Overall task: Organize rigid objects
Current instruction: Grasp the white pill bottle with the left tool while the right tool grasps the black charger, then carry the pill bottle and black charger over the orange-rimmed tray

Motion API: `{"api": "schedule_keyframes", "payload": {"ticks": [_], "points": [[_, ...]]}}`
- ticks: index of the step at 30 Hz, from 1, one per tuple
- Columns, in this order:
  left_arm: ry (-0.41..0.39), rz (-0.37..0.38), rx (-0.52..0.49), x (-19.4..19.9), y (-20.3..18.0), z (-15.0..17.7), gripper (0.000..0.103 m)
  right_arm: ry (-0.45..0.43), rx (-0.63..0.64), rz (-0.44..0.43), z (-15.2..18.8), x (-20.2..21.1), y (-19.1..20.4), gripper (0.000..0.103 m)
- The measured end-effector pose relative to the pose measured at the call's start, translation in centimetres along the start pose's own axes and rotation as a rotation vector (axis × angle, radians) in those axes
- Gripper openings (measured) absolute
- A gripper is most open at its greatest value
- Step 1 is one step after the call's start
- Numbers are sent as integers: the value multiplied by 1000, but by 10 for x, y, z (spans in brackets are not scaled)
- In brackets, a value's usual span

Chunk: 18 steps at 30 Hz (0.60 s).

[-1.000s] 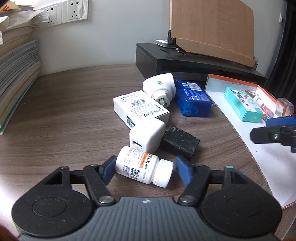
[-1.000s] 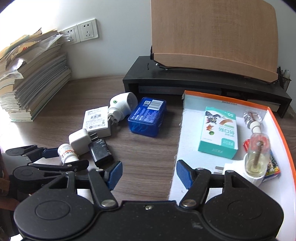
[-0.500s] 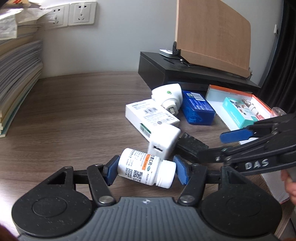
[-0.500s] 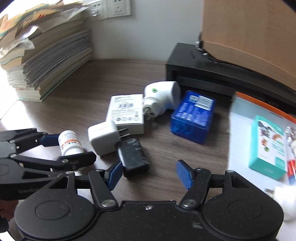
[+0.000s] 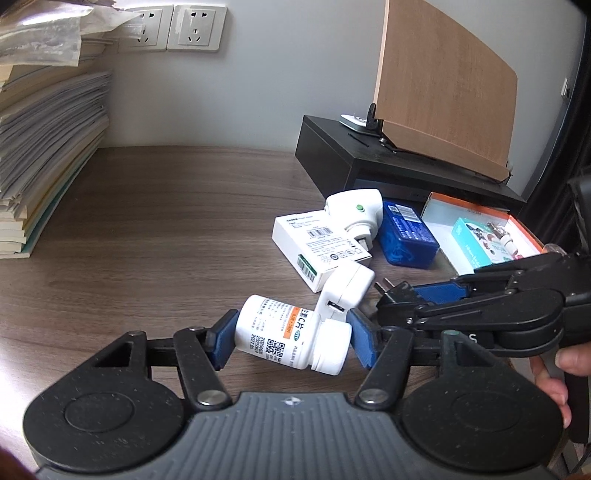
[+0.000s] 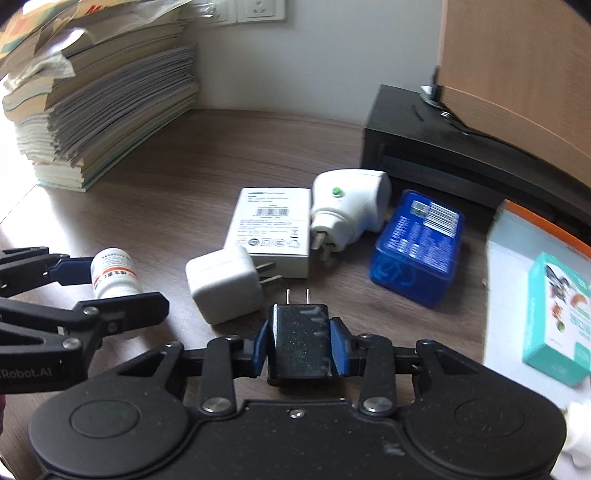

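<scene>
Mid-pickup, both claws loaded. Left claw (image 5: pixel 291 343) clamped on the white bottle (image 5: pixel 293 338), lying sideways between the blue pads, base against one pad, cap against the other. Right claw (image 6: pixel 300 345) shut on the black charger (image 6: pixel 300 339), prongs pointing away from it.

Next, by judgement: lift each piece clear and carry it toward the orange-edged tray (image 6: pixel 532 218), off to the right claw's right (already holding a teal box (image 6: pixel 557 314) and some small items). Calls for a clean lift before any sideways travel.

Just ahead of both claws: white cube charger (image 6: pixel 223 288), touching or nearly touching the bottle in the left view, its prongs reaching toward the black charger's. Likely to get nudged if either claw drags instead of rising.

Further ahead: white carton (image 6: pixel 273 229), then a white plug with a green dot (image 6: pixel 351 206) leaning on it, and a blue case (image 6: pixel 417 247) beside that.

Farthest: black riser (image 5: pixel 399 173) bearing a wooden panel, paper stack (image 5: pixel 48 140) at the left, wall sockets (image 5: pixel 173 27) behind. None in the carry path, apparently.
</scene>
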<state>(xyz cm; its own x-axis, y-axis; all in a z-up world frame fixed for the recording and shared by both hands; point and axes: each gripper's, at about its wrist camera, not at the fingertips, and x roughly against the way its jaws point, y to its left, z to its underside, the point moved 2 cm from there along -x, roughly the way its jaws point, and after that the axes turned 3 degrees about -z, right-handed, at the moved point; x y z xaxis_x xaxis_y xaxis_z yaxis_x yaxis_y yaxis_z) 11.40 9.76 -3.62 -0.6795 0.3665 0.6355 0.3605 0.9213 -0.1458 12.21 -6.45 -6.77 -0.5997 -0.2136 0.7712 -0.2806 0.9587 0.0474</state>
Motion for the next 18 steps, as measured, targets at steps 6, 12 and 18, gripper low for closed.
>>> {"api": "schedule_keyframes", "payload": {"ticks": [6, 12, 18], "points": [[-8, 27, 1, 5, -23, -2, 63, -52, -67, 36, 7, 37, -16, 44], [-16, 70, -30, 13, -62, -3, 63, -99, -132, 90, 20, 80, -37, 44], [-7, 139, -42, 19, -114, -1, 63, -140, -198, 172, 45, 127, -65, 44]]}}
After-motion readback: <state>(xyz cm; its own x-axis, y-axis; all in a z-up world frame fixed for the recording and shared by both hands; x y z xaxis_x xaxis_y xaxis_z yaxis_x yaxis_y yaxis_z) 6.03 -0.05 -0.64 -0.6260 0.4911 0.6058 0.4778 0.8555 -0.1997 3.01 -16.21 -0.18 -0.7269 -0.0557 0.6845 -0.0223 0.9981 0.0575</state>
